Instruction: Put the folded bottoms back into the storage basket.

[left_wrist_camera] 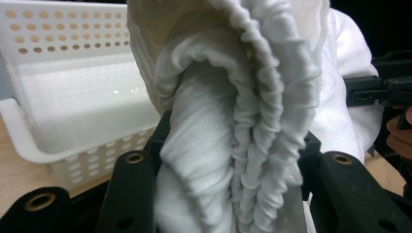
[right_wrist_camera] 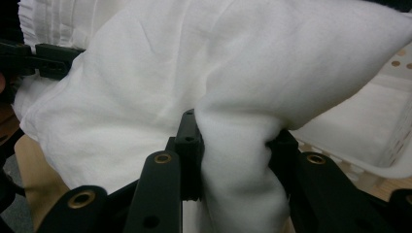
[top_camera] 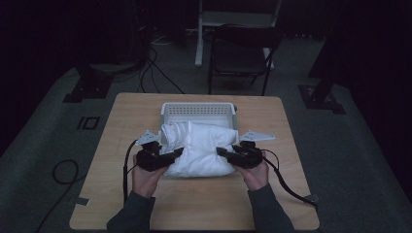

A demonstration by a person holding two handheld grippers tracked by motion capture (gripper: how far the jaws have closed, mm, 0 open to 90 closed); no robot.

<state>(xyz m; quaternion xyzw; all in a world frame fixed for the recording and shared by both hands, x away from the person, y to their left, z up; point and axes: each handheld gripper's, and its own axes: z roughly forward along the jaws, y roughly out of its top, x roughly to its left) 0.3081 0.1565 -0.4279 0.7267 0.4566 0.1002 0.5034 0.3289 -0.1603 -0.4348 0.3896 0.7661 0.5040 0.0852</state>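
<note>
A bulky white folded cloth bundle (top_camera: 199,148) rests on the wooden table (top_camera: 194,204), its far end over the front rim of a white perforated basket (top_camera: 198,110). My left gripper (top_camera: 171,156) is shut on the bundle's left side, where a thick gathered fold (left_wrist_camera: 228,160) is pinched between the black jaws. My right gripper (top_camera: 224,153) is shut on the bundle's right side, a wad of smooth white fabric (right_wrist_camera: 238,165) squeezed between its jaws. In each gripper view the other gripper shows beyond the cloth.
The basket (left_wrist_camera: 63,97) stands at the table's far middle and its inside looks bare. A dark chair (top_camera: 240,58) and a white stand stand behind the table. Cables trail from both grippers over the table sides onto the grey floor.
</note>
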